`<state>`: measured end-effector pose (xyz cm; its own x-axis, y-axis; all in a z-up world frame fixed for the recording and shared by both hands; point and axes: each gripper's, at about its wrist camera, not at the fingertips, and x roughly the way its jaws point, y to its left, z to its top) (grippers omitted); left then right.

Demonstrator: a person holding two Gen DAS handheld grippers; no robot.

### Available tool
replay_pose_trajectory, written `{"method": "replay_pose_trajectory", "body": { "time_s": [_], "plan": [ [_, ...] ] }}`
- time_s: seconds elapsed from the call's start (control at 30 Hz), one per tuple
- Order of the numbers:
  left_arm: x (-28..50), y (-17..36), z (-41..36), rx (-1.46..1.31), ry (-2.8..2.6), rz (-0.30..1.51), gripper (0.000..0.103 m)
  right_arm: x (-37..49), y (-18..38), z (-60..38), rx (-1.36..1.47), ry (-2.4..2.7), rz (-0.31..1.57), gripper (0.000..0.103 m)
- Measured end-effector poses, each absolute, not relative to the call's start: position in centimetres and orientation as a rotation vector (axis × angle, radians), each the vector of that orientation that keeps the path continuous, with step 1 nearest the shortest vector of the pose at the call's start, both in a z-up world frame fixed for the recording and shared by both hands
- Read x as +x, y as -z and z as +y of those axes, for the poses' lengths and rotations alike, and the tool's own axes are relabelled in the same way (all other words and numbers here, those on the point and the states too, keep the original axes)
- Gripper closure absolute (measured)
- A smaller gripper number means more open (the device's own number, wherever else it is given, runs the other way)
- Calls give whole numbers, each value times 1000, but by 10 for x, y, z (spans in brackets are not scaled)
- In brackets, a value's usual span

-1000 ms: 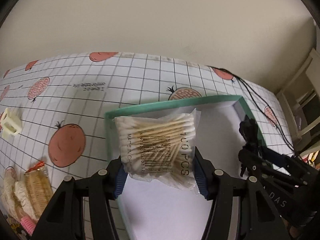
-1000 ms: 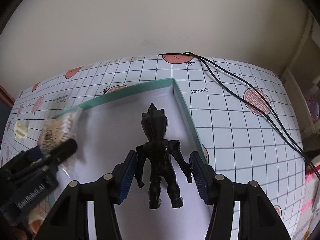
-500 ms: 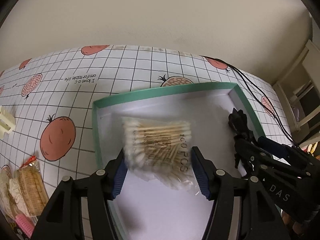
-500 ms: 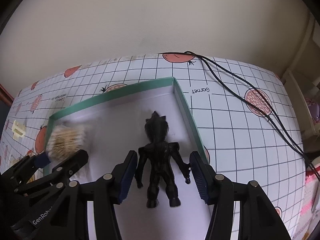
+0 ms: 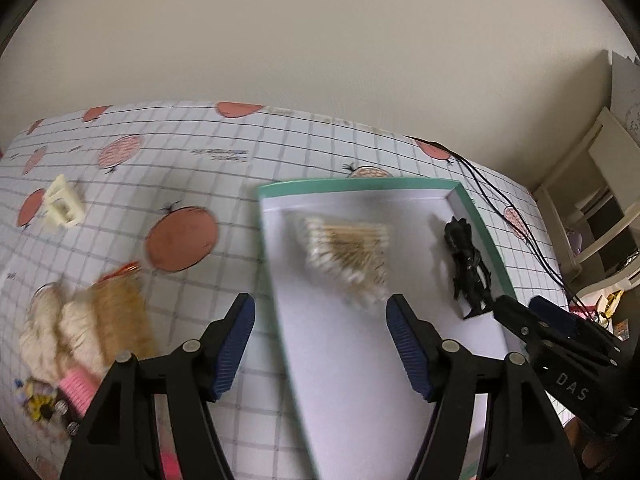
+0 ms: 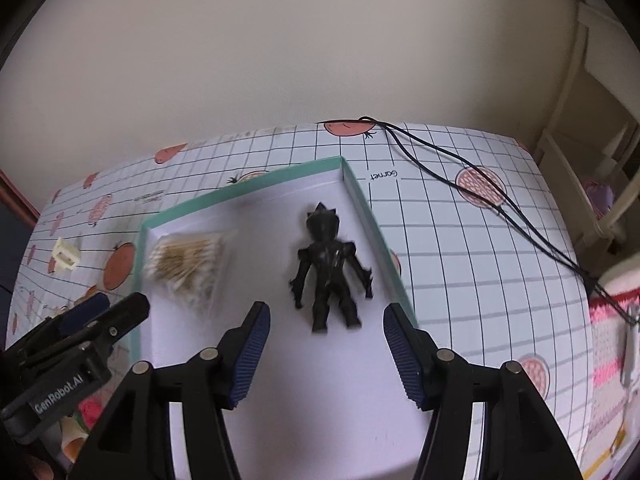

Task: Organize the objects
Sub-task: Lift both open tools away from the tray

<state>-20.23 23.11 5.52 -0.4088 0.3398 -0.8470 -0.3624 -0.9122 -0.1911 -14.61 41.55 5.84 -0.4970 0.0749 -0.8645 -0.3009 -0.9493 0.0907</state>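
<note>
Now | swabs [image 6: 186, 266], figure [image 6: 329, 270] — apart (room between) | tray [image 6: 370, 222] edge near figure

You are in a home, at a table pushed against a plain cream wall [image 6: 280, 60]. The tablecloth [image 6: 460, 240] is a white grid printed with pink fruit, the household kind. On it, left of the green tray [image 5: 352, 186], lie small personal things: a cream hair clip [image 5: 64, 206], blurred snack packets [image 5: 116, 320] and something pink [image 5: 78, 388]. Right of the tray a black cable [image 6: 460, 168] runs across the cloth towards cream shelves [image 6: 592, 128] in the room's corner, with a pink knitted piece [image 6: 612, 344] near the table edge
</note>
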Motion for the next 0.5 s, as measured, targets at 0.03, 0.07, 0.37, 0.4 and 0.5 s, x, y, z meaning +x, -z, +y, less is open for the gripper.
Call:
{"method": "replay_pose_trajectory", "body": {
  "time_s": [0.03,0.07,0.37,0.4,0.5],
  "plan": [
    [-200,-56,227,-1395,-2340,24,34,-141,-60,412,-1434,-2527,348,40],
    [-199,-57,222,-1395,-2345,16,34,-137,-61,409,-1429,-2530,347,40],
    [-169,-65,172,-1388,-2405,-20,18,-100,-68,377,-1398,-2543,356,36],
    [-167,-66,167,-1384,-2411,-29,14,-96,-68,373,-1401,-2546,354,35],
    [-159,-68,153,-1383,-2427,-34,14,-86,-67,365,-1405,-2541,322,33]
  ]
}}
